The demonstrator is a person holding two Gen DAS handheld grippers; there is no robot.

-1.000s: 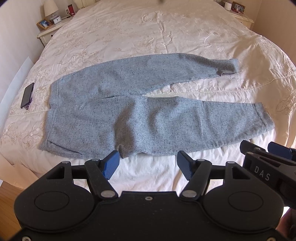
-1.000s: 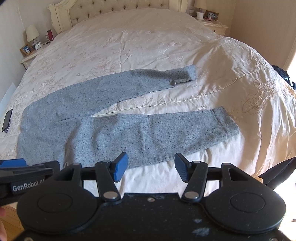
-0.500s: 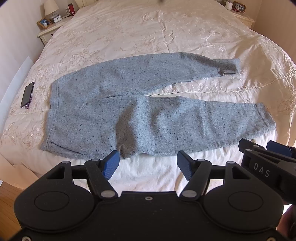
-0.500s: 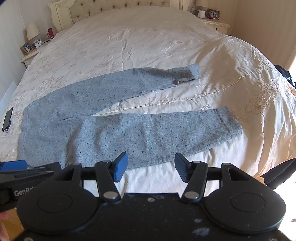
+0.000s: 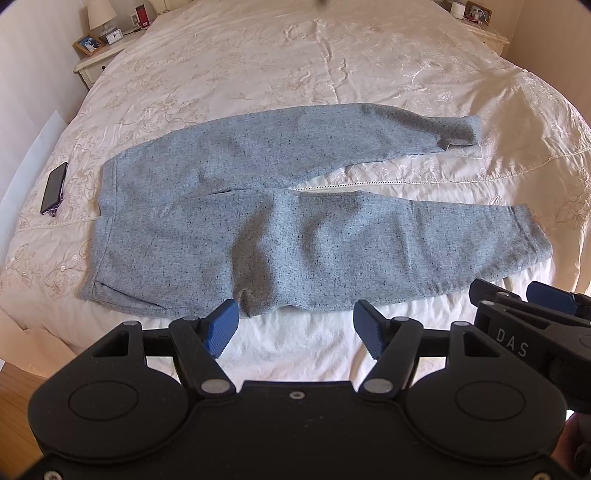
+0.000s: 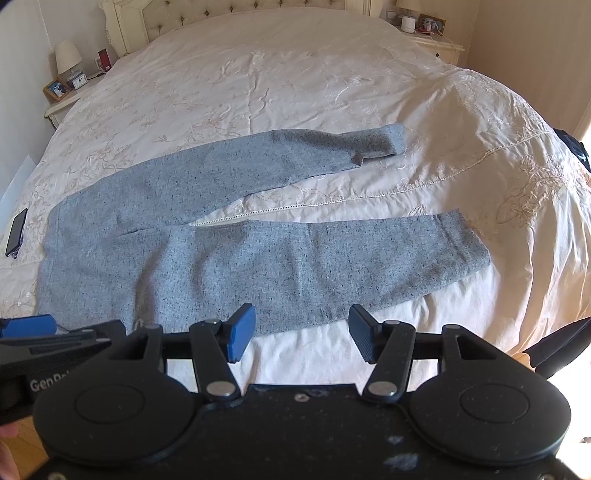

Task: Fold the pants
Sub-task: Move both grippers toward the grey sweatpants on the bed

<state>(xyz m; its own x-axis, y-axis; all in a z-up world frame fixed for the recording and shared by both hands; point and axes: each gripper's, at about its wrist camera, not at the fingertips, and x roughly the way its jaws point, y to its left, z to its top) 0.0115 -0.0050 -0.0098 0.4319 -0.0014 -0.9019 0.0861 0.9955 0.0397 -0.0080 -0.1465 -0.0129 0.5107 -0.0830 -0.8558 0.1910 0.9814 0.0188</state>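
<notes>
Grey speckled pants (image 5: 258,229) lie flat on the cream bedspread (image 5: 295,55), waistband at the left, both legs spread apart toward the right. The far leg's cuff (image 5: 458,133) is slightly turned up. My left gripper (image 5: 295,328) hovers open above the near edge of the pants, nothing between its blue pads. In the right wrist view the same pants (image 6: 258,258) stretch across the bed. My right gripper (image 6: 301,332) is open too, above the near leg's lower edge, holding nothing. Each gripper shows at the edge of the other's view.
A dark phone (image 5: 53,188) lies on the bed left of the waistband. Nightstands with a lamp, clock and photo frame (image 5: 88,44) stand at the back left, another nightstand (image 6: 432,33) at the back right. A tufted headboard (image 6: 221,14) closes the far end.
The right wrist view has crept slightly so the pants sit a little higher and further right in frame. The left view is unchanged; both grippers stay open.
</notes>
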